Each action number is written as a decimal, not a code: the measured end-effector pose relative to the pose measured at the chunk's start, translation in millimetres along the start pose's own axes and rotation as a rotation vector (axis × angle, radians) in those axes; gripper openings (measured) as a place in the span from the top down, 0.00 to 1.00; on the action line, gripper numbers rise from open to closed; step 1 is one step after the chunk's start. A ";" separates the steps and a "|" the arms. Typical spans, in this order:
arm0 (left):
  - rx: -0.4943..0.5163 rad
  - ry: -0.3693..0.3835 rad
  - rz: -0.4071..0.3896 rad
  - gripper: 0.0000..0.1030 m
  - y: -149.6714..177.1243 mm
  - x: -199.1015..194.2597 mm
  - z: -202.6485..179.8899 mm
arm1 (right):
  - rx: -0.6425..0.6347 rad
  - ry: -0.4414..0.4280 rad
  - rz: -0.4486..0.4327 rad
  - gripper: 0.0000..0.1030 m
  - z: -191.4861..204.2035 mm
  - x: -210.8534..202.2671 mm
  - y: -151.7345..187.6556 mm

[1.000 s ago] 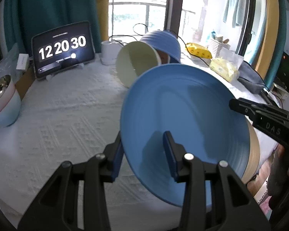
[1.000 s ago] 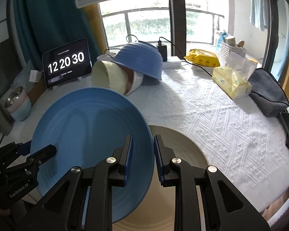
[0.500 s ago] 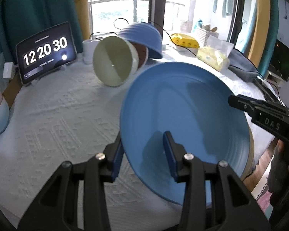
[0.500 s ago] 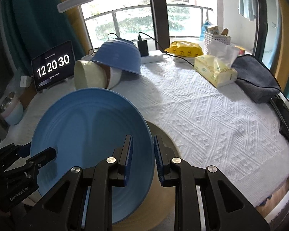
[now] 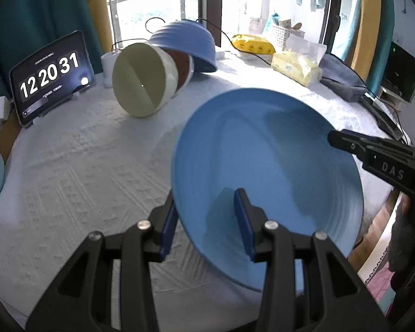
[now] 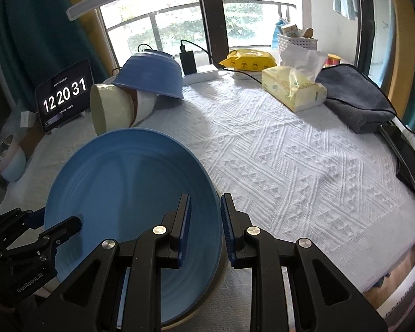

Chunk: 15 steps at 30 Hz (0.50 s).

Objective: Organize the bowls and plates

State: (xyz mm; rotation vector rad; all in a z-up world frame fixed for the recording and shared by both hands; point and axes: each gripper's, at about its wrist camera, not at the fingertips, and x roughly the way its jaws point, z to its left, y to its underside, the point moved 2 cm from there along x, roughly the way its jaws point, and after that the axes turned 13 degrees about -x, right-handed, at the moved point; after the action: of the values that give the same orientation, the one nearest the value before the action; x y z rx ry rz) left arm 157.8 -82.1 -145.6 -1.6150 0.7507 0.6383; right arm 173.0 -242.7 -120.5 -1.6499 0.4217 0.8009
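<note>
A large blue plate (image 5: 265, 177) is held above the white tablecloth by both grippers. My left gripper (image 5: 207, 221) is shut on its near left rim. My right gripper (image 6: 204, 229) is shut on its right rim; it shows in the left wrist view (image 5: 373, 155). The plate also shows in the right wrist view (image 6: 130, 199), with a beige plate's edge (image 6: 179, 315) under it. At the back a cream bowl (image 5: 144, 80) lies on its side against a brown-lined bowl (image 5: 183, 66), with an upturned blue bowl (image 5: 185, 41) leaning over them.
A tablet clock (image 5: 49, 74) stands at the back left. A pastel bowl stack (image 6: 11, 163) sits at the left edge. A tissue box (image 6: 293, 91), yellow packet (image 6: 249, 59), grey cloth (image 6: 354, 96) and cables lie at the back right. The table edge (image 6: 395, 274) runs near right.
Both grippers have carried the blue plate nearer and lower over the table. The beige plate beneath is now almost fully covered. The clock changed from 30 to 31.
</note>
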 end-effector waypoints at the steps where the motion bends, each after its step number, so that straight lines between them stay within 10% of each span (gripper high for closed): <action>1: 0.003 -0.002 0.002 0.60 0.3 0.8 -1.1 | 0.003 -0.001 0.002 0.76 -0.9 0.5 0.9; 15: -0.004 -0.032 0.026 0.59 0.8 7.7 -0.5 | 0.025 -0.008 -0.004 0.76 -8.3 1.4 4.0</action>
State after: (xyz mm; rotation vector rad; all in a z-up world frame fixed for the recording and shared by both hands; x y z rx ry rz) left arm 162.1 -83.7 -151.8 -1.5972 0.7487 0.6833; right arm 173.6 -251.3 -123.7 -1.6232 0.4212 0.7961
